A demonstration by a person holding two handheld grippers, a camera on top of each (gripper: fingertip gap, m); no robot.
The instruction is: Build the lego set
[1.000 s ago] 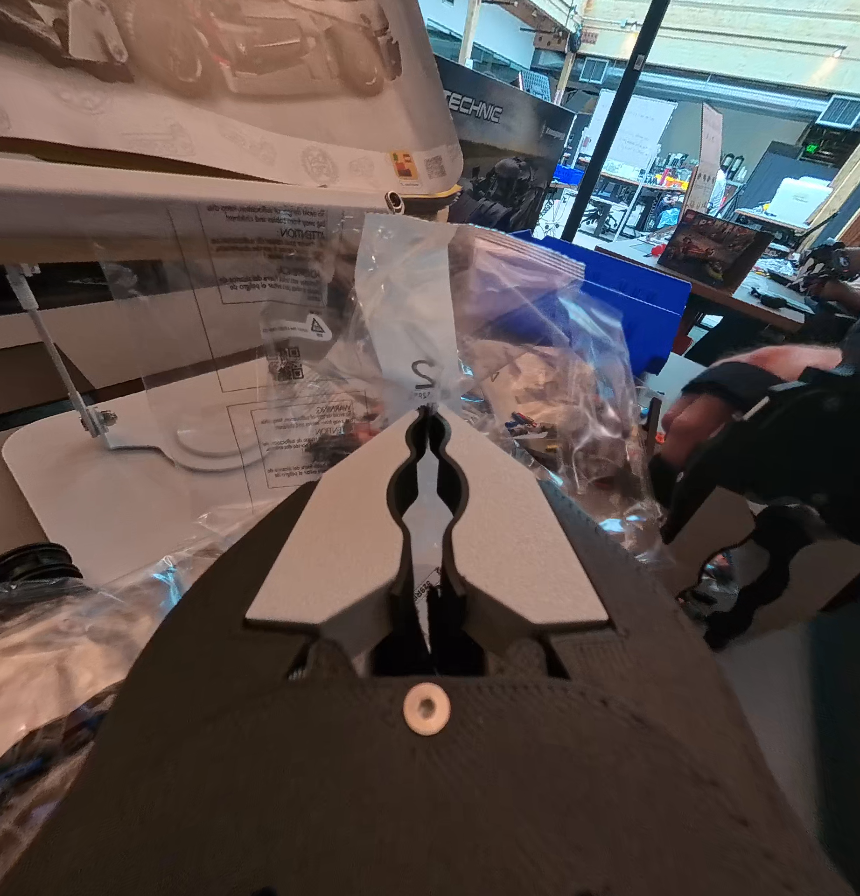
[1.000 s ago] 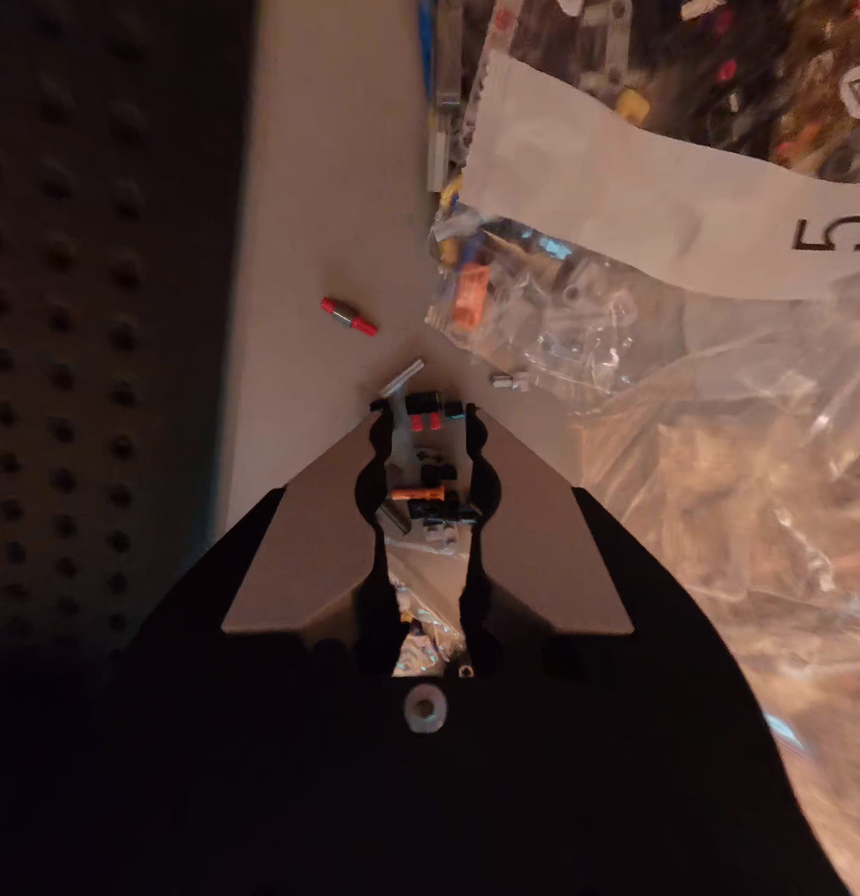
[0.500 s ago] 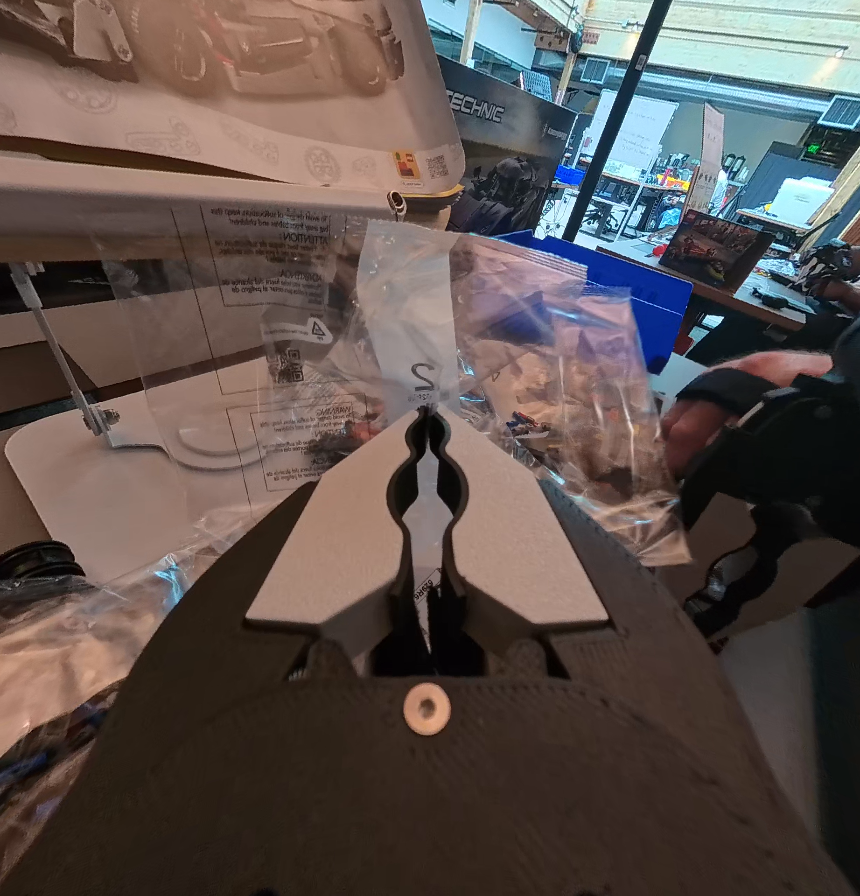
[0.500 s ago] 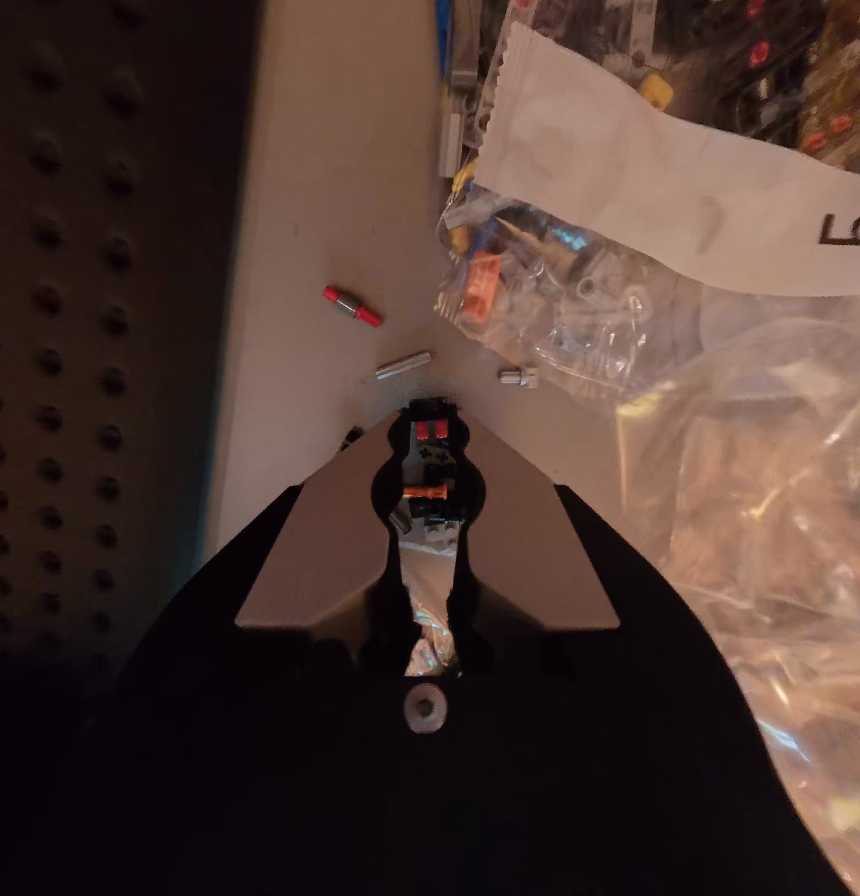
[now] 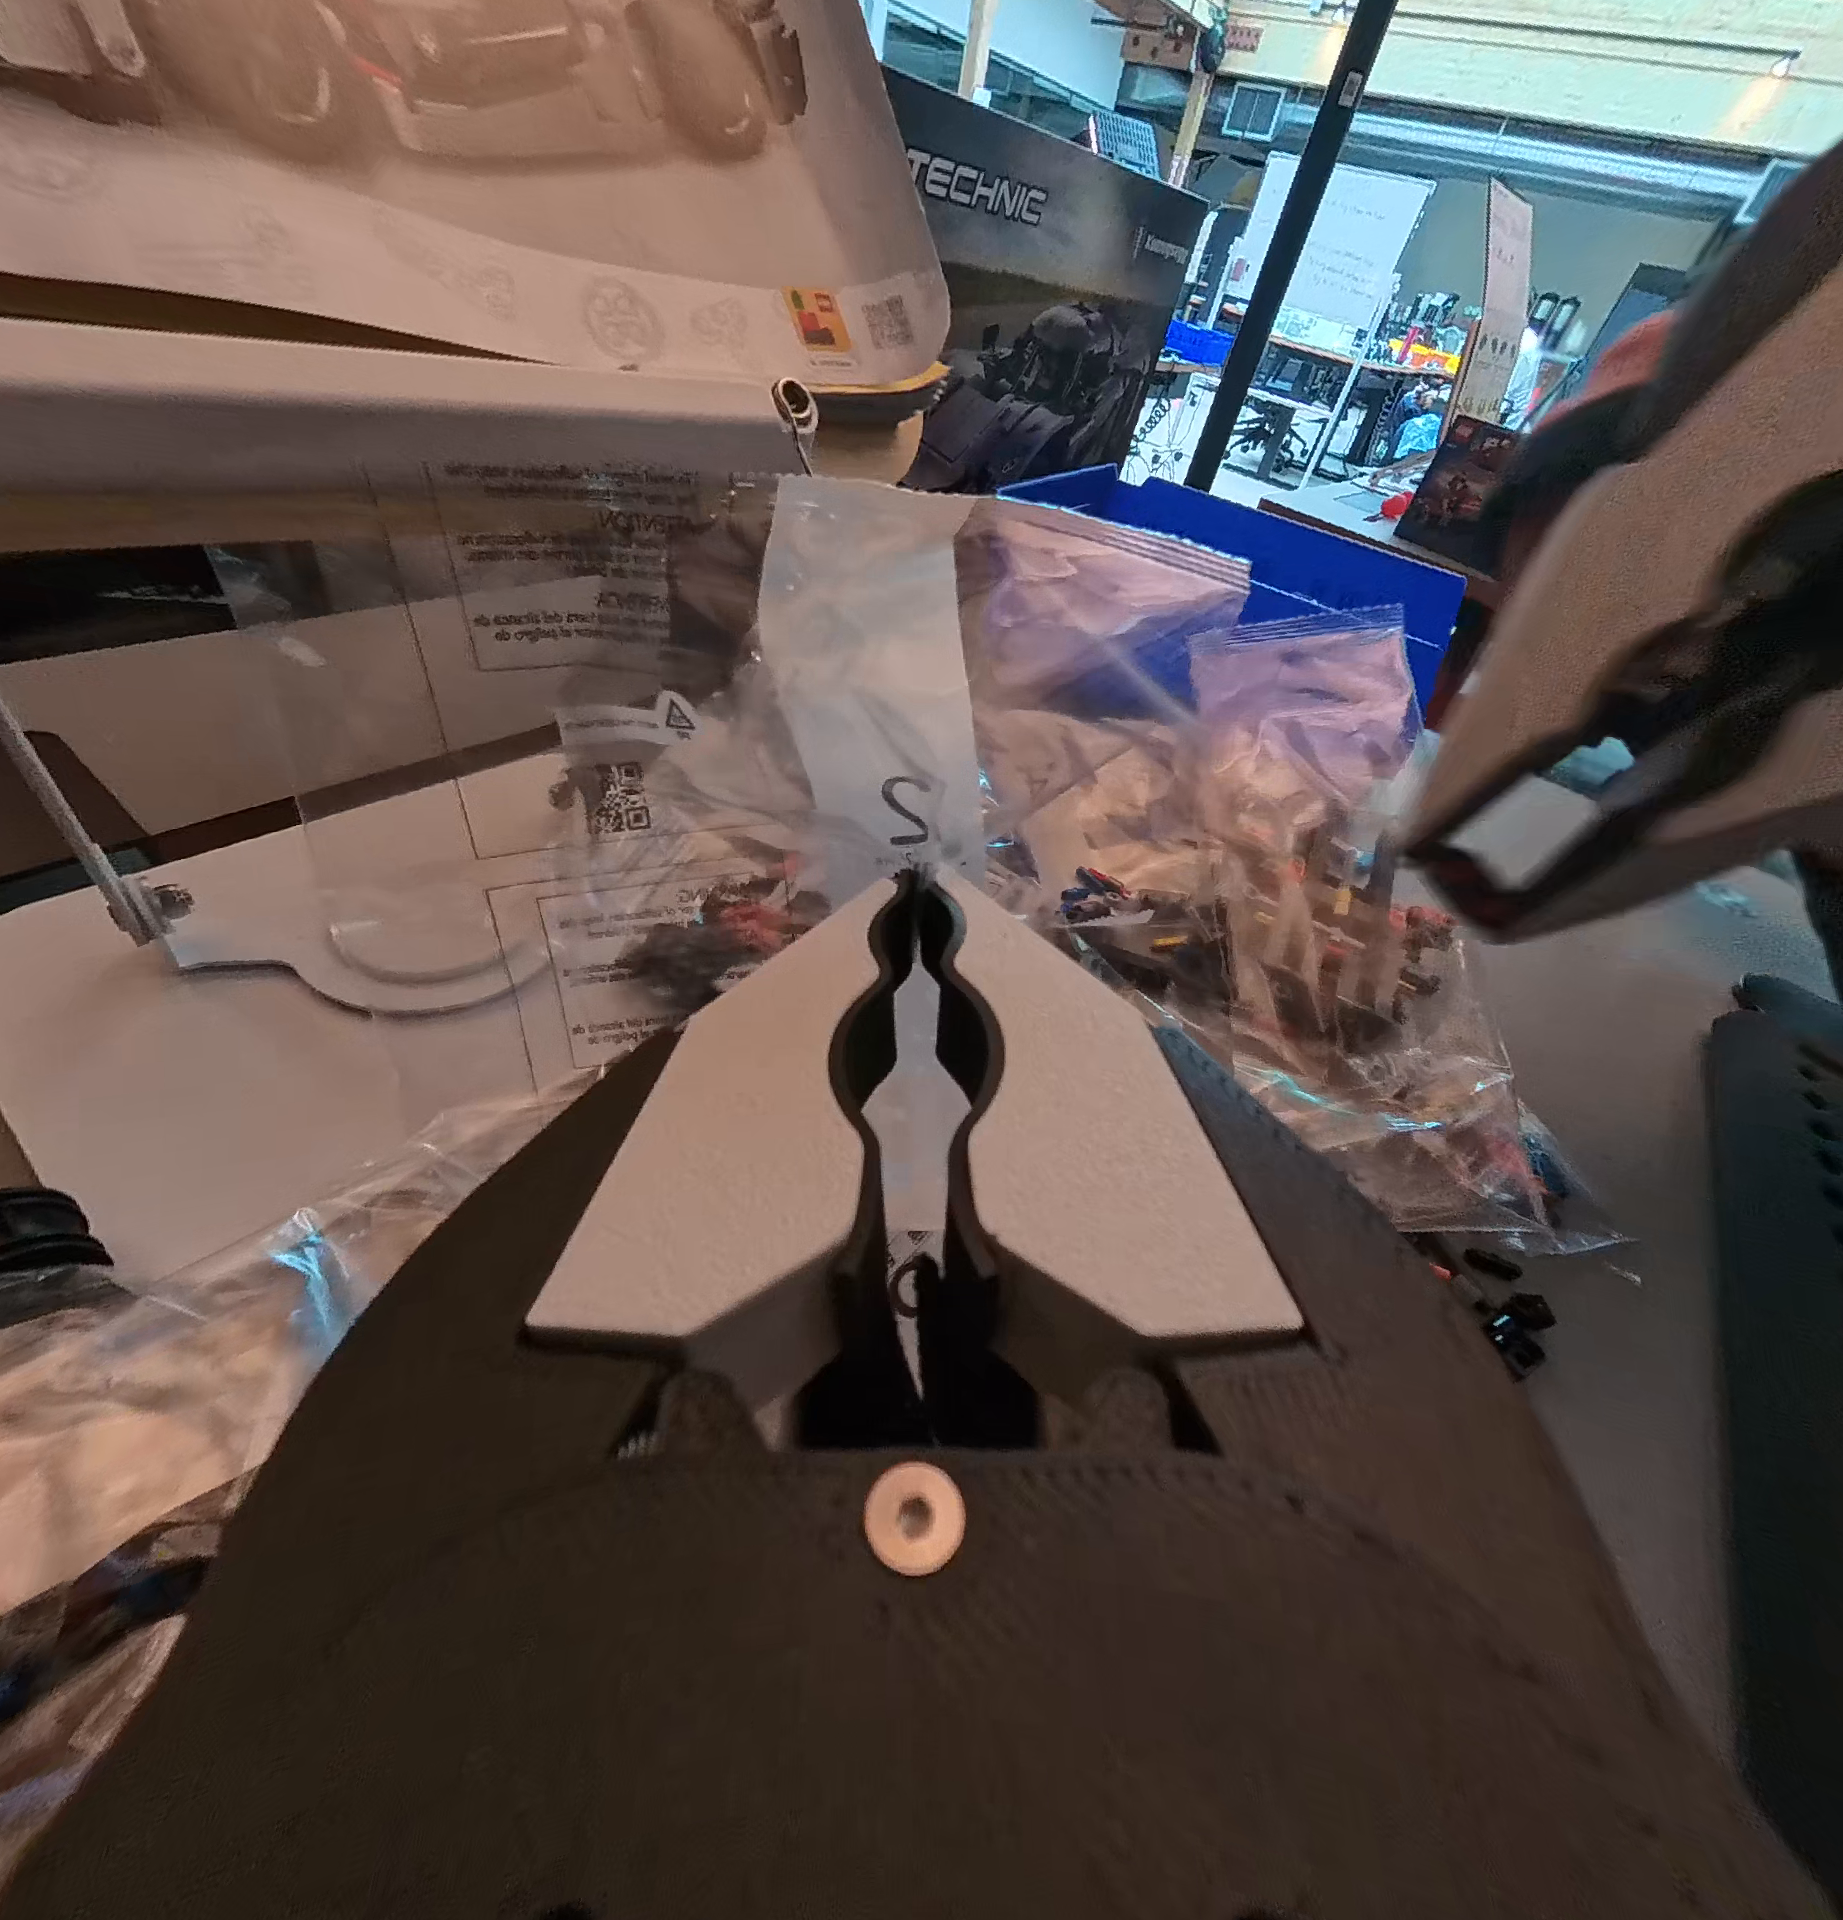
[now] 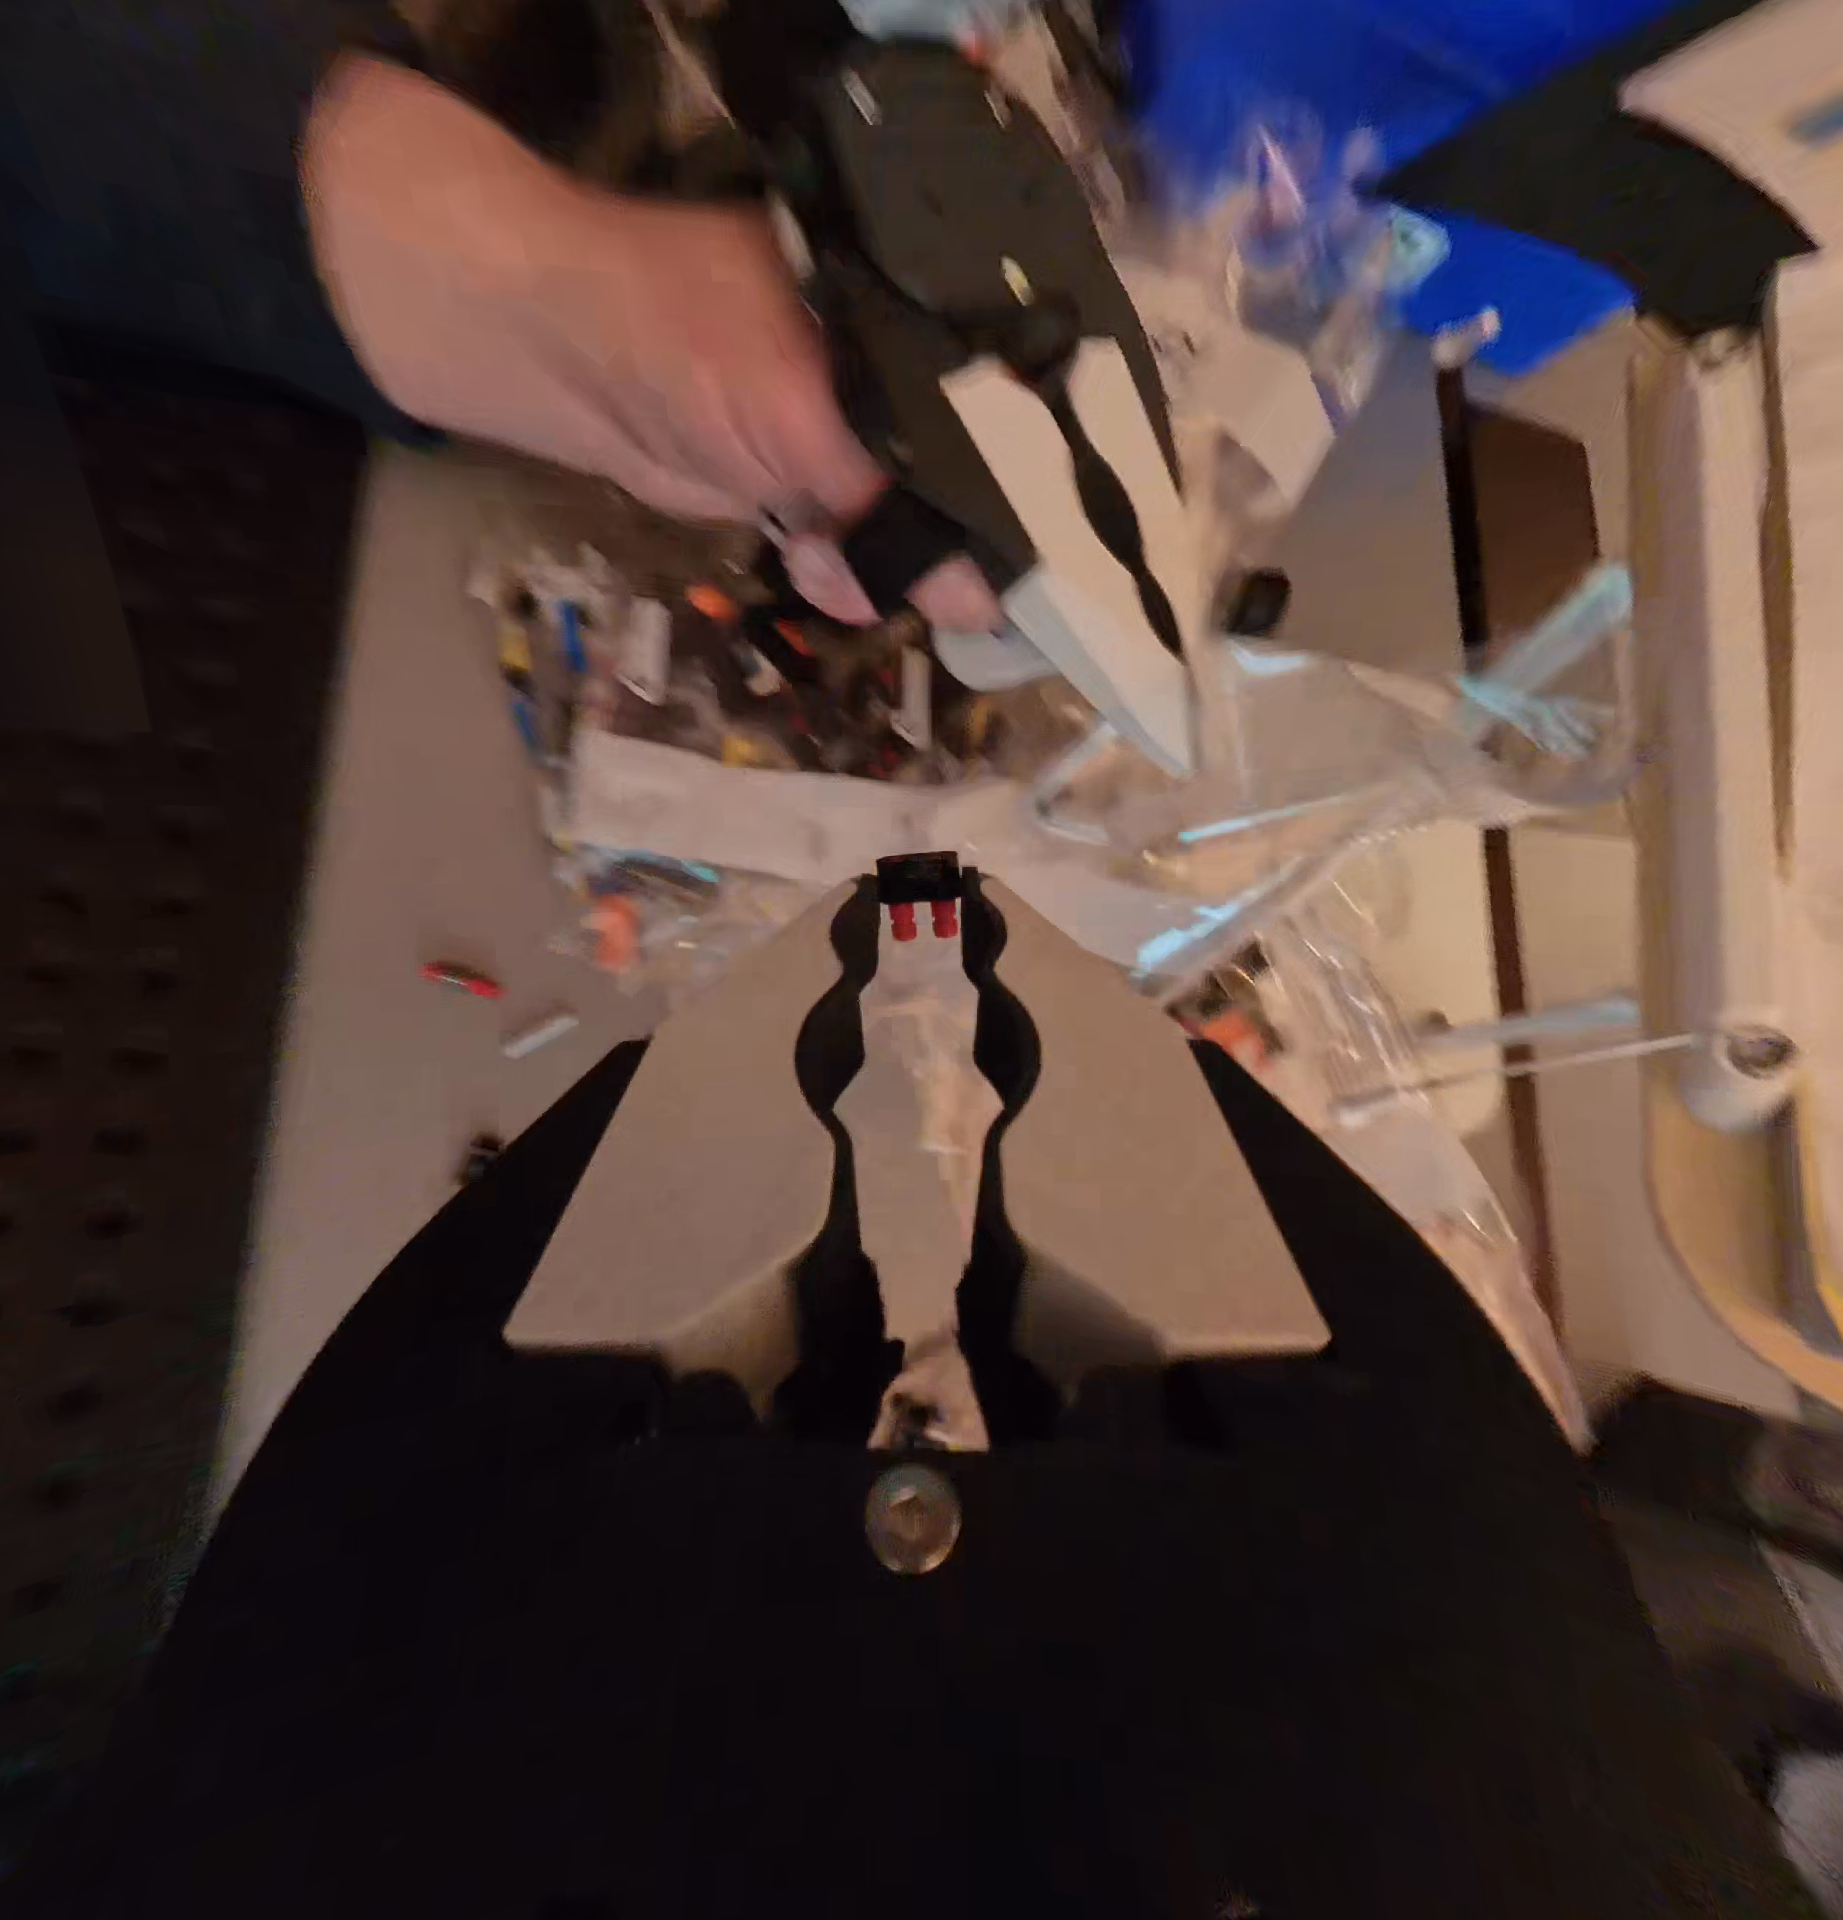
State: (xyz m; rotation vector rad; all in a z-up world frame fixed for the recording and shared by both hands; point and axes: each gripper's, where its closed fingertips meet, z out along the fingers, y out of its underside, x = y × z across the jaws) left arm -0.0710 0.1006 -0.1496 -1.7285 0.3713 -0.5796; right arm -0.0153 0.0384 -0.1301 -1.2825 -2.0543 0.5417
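Clear plastic bag (image 5: 896, 727) of lego parts hangs above the table (image 5: 1623, 1558), pinched in the left claw (image 5: 912, 883). The right claw (image 6: 917, 883) is clamped on a small black piece with 2 red pins (image 6: 919, 896), raised beside the bag.

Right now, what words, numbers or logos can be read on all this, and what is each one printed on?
I won't quote writing; these bear it:
Clear bag in the left gripper: white strip with one digit, mirrored warning panels, square code.
Dark box: pale brand lettering.
Booklet: small logo, code.
Second bag, white strip: blurred.
Black piece in the right gripper: none visible.
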